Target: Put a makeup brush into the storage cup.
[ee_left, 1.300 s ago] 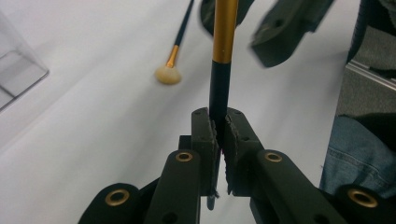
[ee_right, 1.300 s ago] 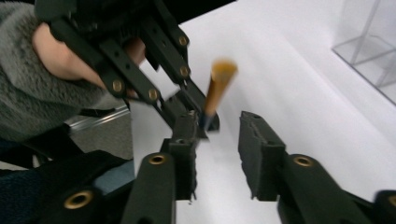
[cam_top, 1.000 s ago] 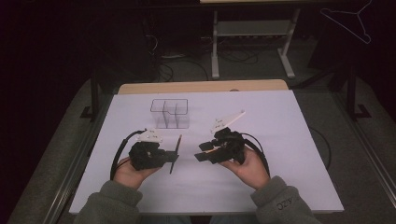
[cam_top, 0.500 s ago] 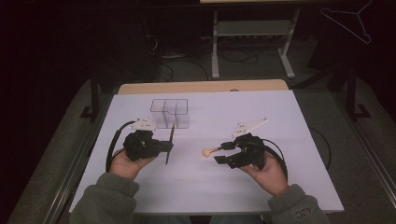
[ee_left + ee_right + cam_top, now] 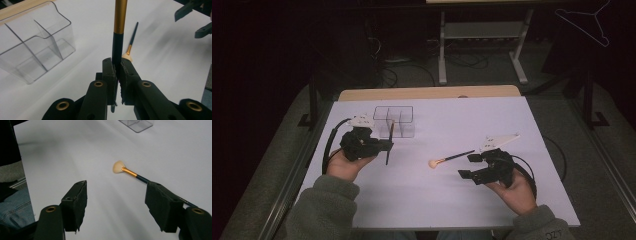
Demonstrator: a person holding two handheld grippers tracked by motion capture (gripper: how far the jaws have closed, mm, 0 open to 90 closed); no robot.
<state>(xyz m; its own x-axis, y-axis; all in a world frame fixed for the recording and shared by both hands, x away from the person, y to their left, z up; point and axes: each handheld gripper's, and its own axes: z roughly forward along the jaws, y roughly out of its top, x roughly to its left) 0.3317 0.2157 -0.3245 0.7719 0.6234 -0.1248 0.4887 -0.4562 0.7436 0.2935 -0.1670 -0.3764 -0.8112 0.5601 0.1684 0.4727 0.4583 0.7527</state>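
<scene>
— What are you holding there, and why upright?

— My left gripper point(image 5: 117, 75) is clamping tight on the dark handle of a makeup brush point(image 5: 119, 25), gold ferrule pointing away from the jaws. I'm keeping it steep, I think, because the clear organizer point(image 5: 394, 121) sits just beyond it, and a brush goes into one of those narrow compartments end-first. I'm judging that from the layout; nobody gave me a task.

— And the other hand?

— My right gripper point(image 5: 479, 166) is hanging wide open with nothing between its jaws, above the white table cover point(image 5: 512, 205). The fan brush point(image 5: 450, 159) is lying flat on the cover just ahead of it, pale bristles toward the middle of the table, handle running back toward my right jaw.

— Anything blocking you?

— Not much. The organizer's compartments are looking empty, though its dividers are leaving tight slots, so I'm expecting to need careful aim. The two grippers are well apart, so they aren't crowding each other.
</scene>
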